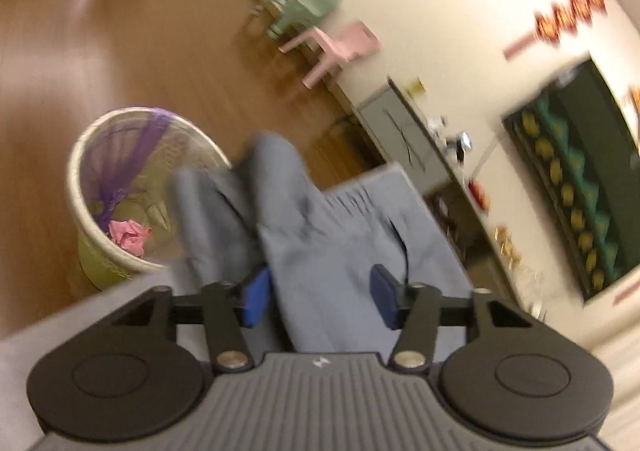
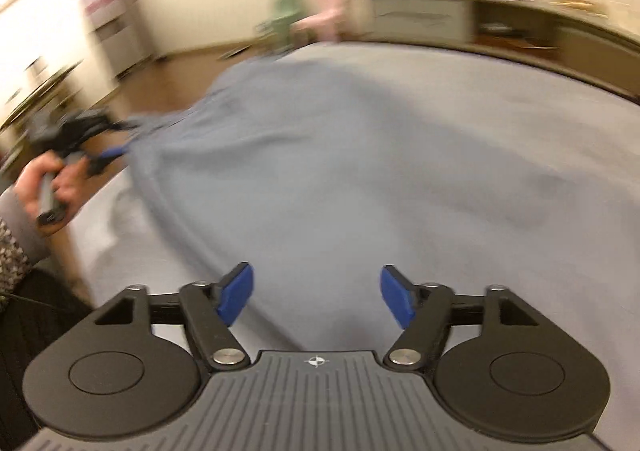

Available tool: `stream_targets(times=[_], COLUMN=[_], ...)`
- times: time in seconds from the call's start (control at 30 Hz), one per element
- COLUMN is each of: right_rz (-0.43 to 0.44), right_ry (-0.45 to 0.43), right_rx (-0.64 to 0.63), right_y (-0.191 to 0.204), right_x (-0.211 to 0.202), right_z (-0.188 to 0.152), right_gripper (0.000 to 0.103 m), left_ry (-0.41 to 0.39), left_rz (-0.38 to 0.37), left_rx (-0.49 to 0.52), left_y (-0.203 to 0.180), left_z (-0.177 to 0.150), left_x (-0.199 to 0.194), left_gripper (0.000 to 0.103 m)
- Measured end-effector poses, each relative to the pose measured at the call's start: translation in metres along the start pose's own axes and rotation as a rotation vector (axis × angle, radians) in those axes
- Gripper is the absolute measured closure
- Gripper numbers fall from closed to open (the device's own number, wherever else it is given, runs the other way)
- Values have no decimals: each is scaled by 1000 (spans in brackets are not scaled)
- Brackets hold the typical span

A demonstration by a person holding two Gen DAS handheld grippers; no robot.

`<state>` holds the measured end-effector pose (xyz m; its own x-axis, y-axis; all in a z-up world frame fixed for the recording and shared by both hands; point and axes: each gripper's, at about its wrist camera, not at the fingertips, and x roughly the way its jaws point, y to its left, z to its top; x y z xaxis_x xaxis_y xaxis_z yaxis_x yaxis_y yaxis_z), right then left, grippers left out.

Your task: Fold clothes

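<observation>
A blue-grey garment [image 1: 320, 235] with a gathered waistband lies on a pale grey surface [image 2: 152, 251], its far end hanging over the edge. My left gripper [image 1: 322, 303] is open; the cloth runs between its blue pads [image 1: 258, 303] without being pinched. The right wrist view shows the garment [image 2: 320, 155] spread wide and blurred, with the left gripper [image 2: 106, 157] at its left edge in a person's hand [image 2: 48, 187]. My right gripper [image 2: 316, 297] stands open above the garment's near part, with nothing gripped between its fingers.
A mesh waste basket [image 1: 120, 191] with a purple liner and pink paper stands on the wooden floor beside the surface. A pink chair [image 1: 340, 47], a green chair [image 1: 308, 7] and a low cabinet [image 1: 400, 131] line the far wall.
</observation>
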<state>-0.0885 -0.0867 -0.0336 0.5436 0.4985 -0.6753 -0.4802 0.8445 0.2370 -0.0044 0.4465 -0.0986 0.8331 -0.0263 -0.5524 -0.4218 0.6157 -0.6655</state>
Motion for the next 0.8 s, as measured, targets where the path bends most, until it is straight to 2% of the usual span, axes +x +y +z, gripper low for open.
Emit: stream_targets(times=[0.07, 0.13, 0.17, 0.2, 0.27, 0.33, 0.4, 0.5, 0.53, 0.6, 0.7, 0.8], right_rz=[-164, -326, -401, -467, -562, -577, -640, -731, -733, -737, -734, -721], right_ry=[-51, -107, -135, -136, -84, -100, -88, -88, -103, -120, -113, -110], right_rx=[131, 297, 381, 437, 532, 575, 544, 405, 401, 405, 419, 408], right_y=[-45, -92, -113, -131, -167, -191, -203, -235, -254, -289, -324, -327], right_x=[-37, -75, -93, -102, -103, -98, -84, -55, -50, -47, -47, -58], right_z=[-16, -39, -52, -62, -80, -90, -79, -63, -56, -46, -36, -47], right_gripper=[18, 18, 18, 18, 21, 23, 21, 17, 17, 16, 16, 16], left_ry=[53, 117, 124, 128, 143, 173, 193, 218, 229, 226, 120, 76], left_rz=[45, 83, 88, 92, 82, 43, 16, -39, -55, -41, 23, 58], left_rx=[63, 114, 130, 144, 152, 133, 122, 87, 70, 4, -64, -74], left_y=[-12, -21, -25, -30, -36, -42, -48, -58, -59, -51, -37, -29], left_z=[-7, -14, -17, -19, -24, -30, -35, -38, -40, -41, -34, -29], left_x=[10, 20, 22, 24, 28, 35, 44, 68, 77, 89, 78, 68], left_gripper=[52, 64, 65, 65, 67, 70, 71, 74, 82, 95, 94, 94])
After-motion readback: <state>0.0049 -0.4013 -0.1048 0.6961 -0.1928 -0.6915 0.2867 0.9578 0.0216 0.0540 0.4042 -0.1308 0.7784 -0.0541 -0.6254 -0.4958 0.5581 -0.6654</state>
